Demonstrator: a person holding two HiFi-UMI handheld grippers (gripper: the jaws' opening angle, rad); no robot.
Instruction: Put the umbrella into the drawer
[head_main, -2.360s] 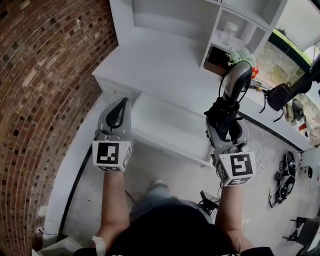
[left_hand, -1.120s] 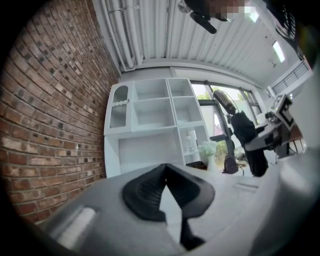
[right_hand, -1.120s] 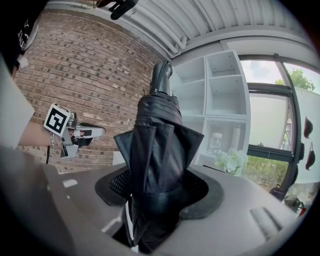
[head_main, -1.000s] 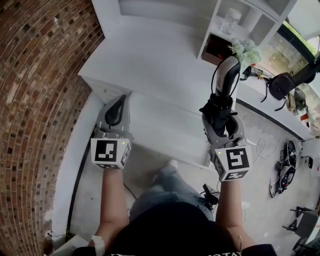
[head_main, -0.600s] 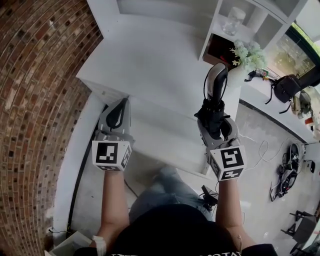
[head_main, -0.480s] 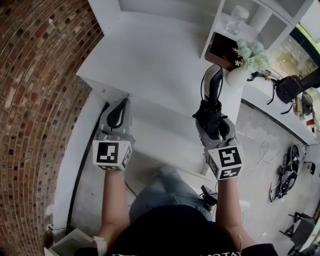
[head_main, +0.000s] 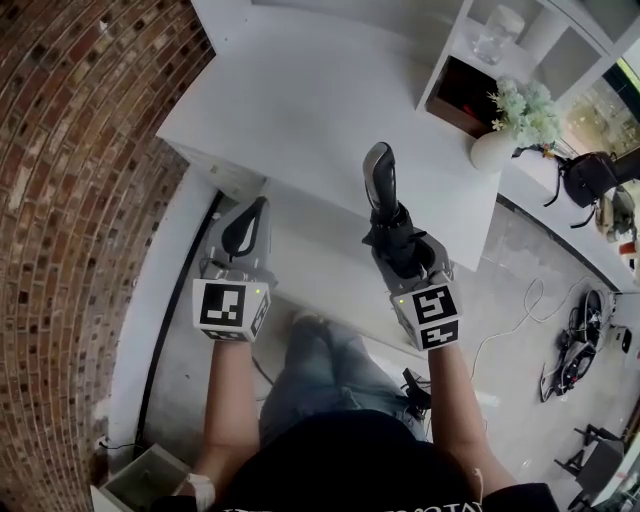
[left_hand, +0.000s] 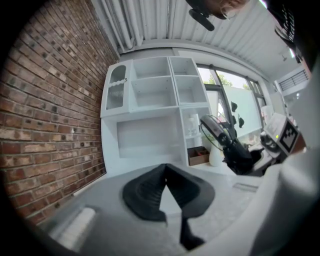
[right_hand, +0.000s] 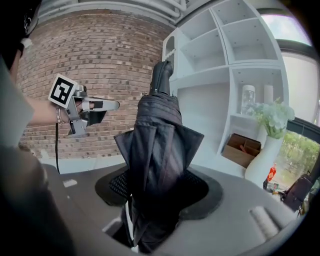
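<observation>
A folded black umbrella (head_main: 379, 178) with a grey handle sticks forward out of my right gripper (head_main: 400, 245), which is shut on its fabric body. In the right gripper view the umbrella (right_hand: 157, 140) fills the space between the pads and its handle points up at the shelves. It hangs over the open white drawer (head_main: 310, 265) under the desk top. My left gripper (head_main: 257, 207) is at the drawer's left end, its jaws closed tip to tip on nothing, as the left gripper view (left_hand: 166, 170) shows. The drawer's inside is mostly hidden.
A brick wall (head_main: 80, 180) runs along the left. On the white desk (head_main: 320, 100) stands a shelf unit with a glass jar (head_main: 497, 35) and a brown box (head_main: 465, 95); a white vase with flowers (head_main: 495, 150) stands beside it. Cables and gear (head_main: 570, 360) lie on the floor at right.
My right gripper has sunk and moved left with the umbrella, which now lies over the drawer instead of the desk's right end. The left gripper has dropped a little.
</observation>
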